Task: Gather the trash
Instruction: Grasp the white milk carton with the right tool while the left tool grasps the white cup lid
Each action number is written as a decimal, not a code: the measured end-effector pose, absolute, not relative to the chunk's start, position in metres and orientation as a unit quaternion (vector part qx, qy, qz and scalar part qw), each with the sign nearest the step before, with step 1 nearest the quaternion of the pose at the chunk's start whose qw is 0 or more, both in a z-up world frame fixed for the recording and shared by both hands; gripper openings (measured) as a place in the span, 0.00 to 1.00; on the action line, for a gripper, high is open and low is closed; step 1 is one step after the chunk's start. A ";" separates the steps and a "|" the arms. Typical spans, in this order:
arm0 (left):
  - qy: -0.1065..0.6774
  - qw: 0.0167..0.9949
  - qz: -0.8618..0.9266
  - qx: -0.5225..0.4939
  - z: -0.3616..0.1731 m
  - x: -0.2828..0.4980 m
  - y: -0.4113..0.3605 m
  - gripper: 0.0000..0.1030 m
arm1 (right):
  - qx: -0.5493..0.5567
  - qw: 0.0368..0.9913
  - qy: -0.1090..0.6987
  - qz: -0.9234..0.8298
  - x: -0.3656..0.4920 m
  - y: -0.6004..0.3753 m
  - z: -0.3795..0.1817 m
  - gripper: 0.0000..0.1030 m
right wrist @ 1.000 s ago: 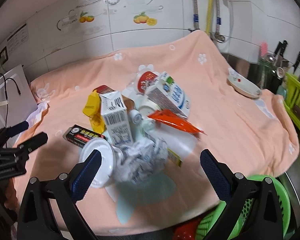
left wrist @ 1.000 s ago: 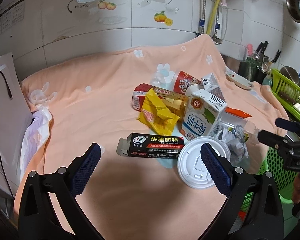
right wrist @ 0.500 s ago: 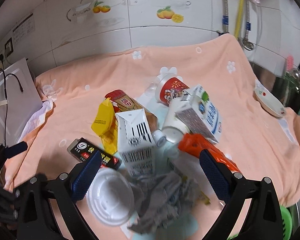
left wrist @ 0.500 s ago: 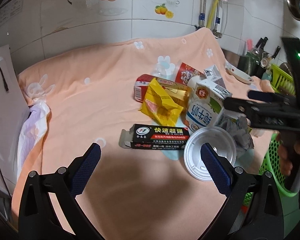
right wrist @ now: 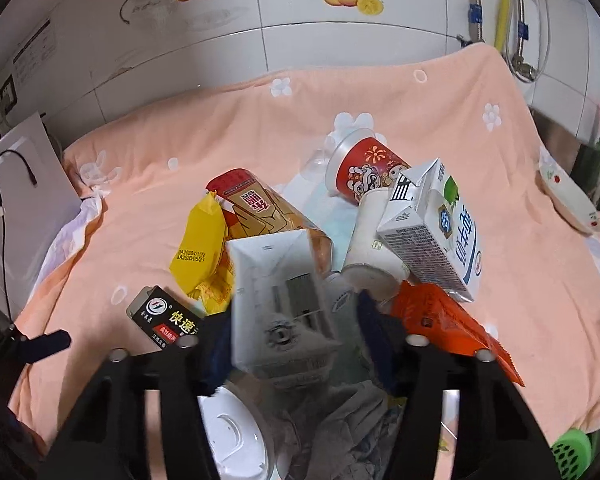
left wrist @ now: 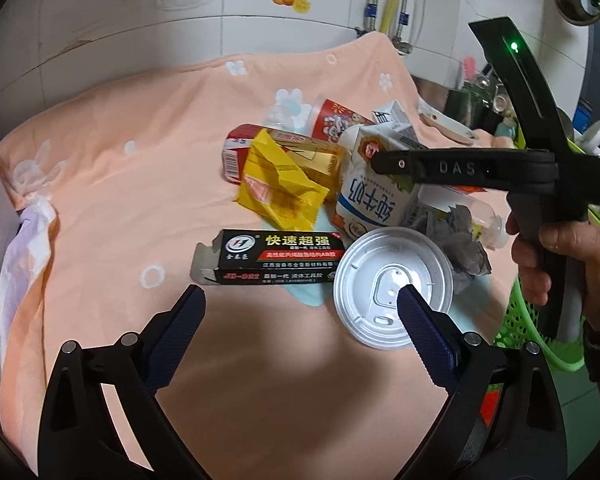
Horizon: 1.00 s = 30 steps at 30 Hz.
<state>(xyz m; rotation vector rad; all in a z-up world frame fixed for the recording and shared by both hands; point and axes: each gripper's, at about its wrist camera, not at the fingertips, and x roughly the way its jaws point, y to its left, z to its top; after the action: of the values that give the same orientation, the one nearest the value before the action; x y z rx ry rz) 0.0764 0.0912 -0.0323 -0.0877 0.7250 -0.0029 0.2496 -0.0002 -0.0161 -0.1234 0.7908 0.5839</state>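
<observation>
Between the closing jaws of the right gripper stood an upright white milk carton, though blur hid whether the pads yet pressed its sides. Just below that claw lay a white cup lid and crumpled grey paper; an orange wrapper lay to its right, a black glue box to its left, and beyond it a yellow wrapper, a red cup and a second milk carton. The left gripper hung wide open and empty over the peach cloth, the glue box just ahead of its fingertips. A green basket sat at its right.
</observation>
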 end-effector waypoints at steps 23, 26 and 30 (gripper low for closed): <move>0.410 0.902 -0.097 -0.099 -0.071 0.122 0.090 0.39 | -0.036 0.908 0.312 0.277 0.203 -0.050 0.040 0.38; 0.413 0.899 -0.104 -0.099 -0.074 0.127 0.090 0.32 | -0.032 0.912 0.307 0.270 0.193 -0.063 0.044 0.38; 0.415 0.897 -0.112 -0.106 -0.078 0.132 0.092 0.25 | -0.027 0.919 0.302 0.254 0.177 -0.084 0.047 0.38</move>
<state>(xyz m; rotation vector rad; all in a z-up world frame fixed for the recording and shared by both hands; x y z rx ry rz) 0.1317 0.0920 -0.0779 -0.2200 0.8589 -0.2329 0.1775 -0.0838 0.0473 -0.0547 0.6199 0.5221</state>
